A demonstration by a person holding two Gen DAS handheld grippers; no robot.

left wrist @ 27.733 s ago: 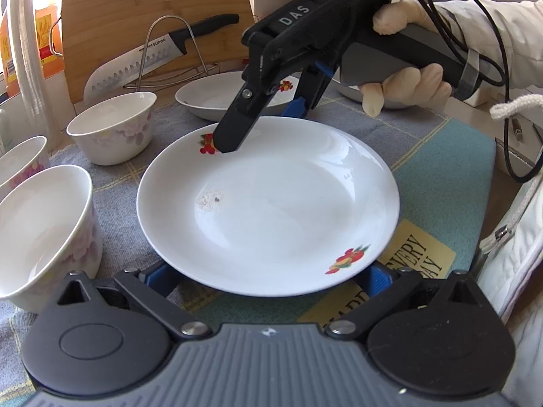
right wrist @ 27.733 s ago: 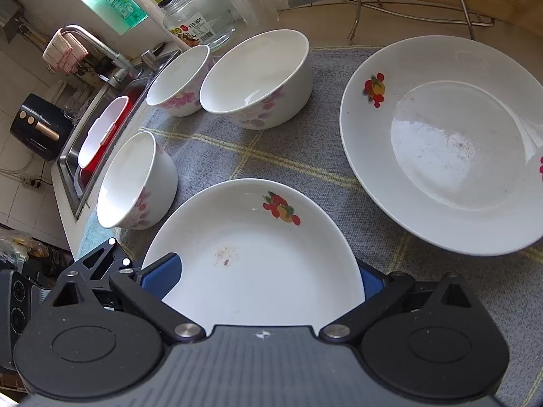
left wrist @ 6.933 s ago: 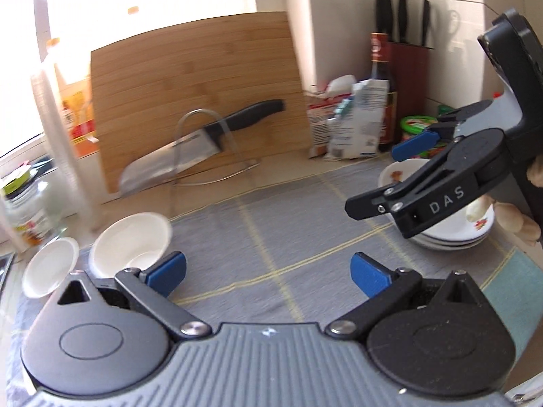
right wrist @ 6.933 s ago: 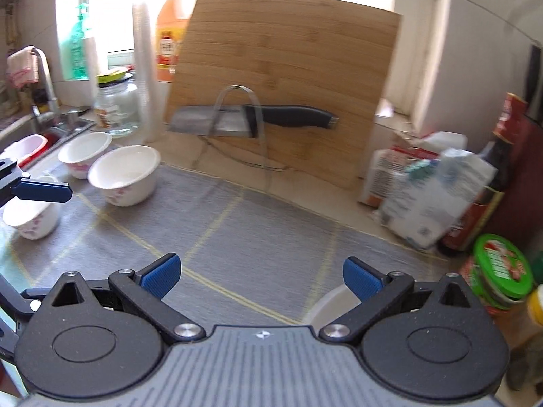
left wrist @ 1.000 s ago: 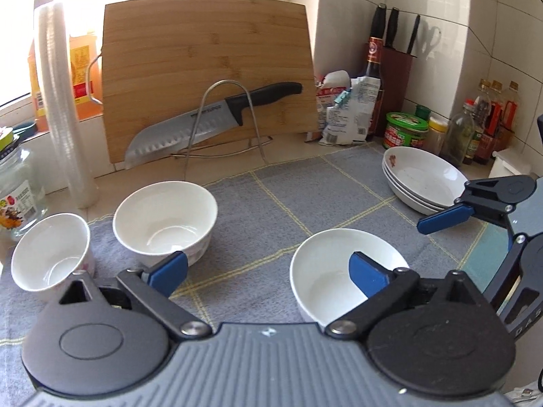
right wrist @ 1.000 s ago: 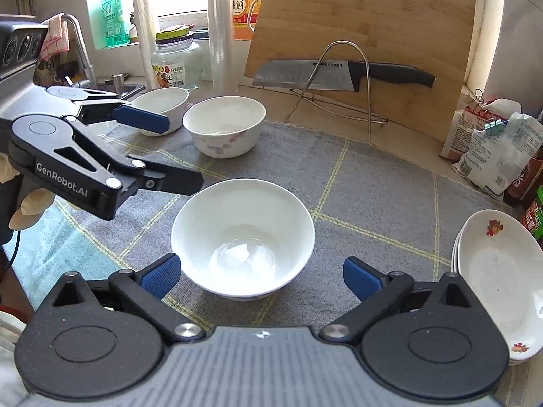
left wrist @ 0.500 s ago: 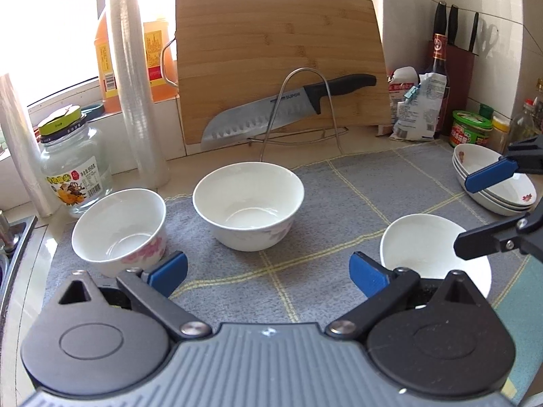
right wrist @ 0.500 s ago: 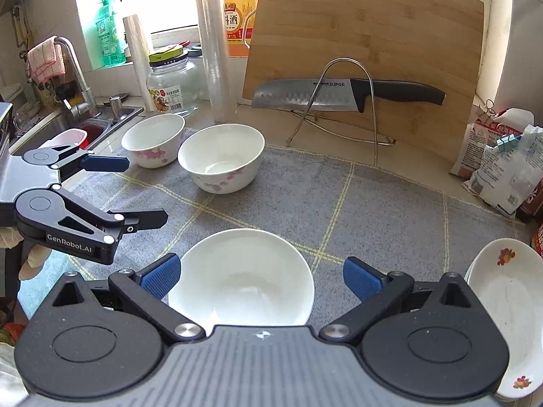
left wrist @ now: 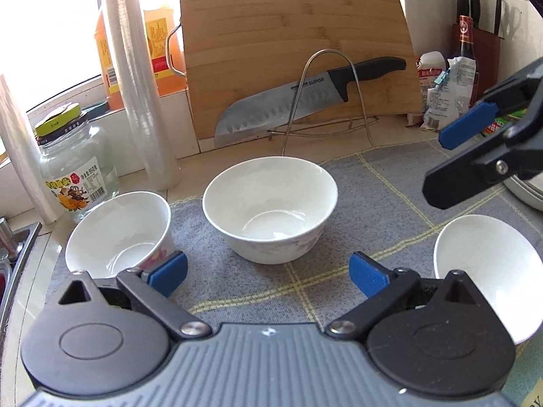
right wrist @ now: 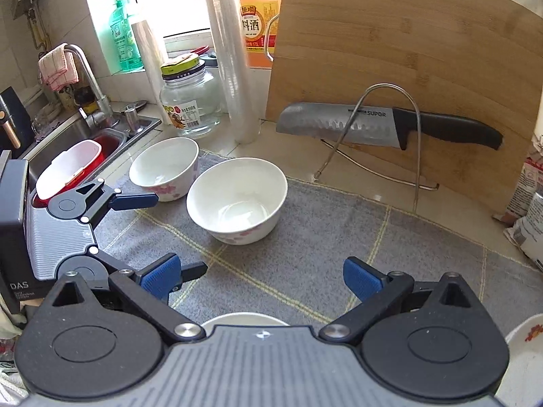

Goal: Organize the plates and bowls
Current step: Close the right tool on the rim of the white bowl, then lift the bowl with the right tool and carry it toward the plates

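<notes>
Glossy white round bowls (left wrist: 269, 208) on woven grey mat (left wrist: 383, 183); left claw (left wrist: 268, 273), right claw (right wrist: 259, 276) spread, empty.

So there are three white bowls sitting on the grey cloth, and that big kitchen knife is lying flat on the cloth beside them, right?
Not quite. The three white bowls do sit on the grey cloth, but the knife is not lying on it. The left wrist view shows it held up in a wire stand, leaning against the wooden cutting board behind the cloth.
</notes>
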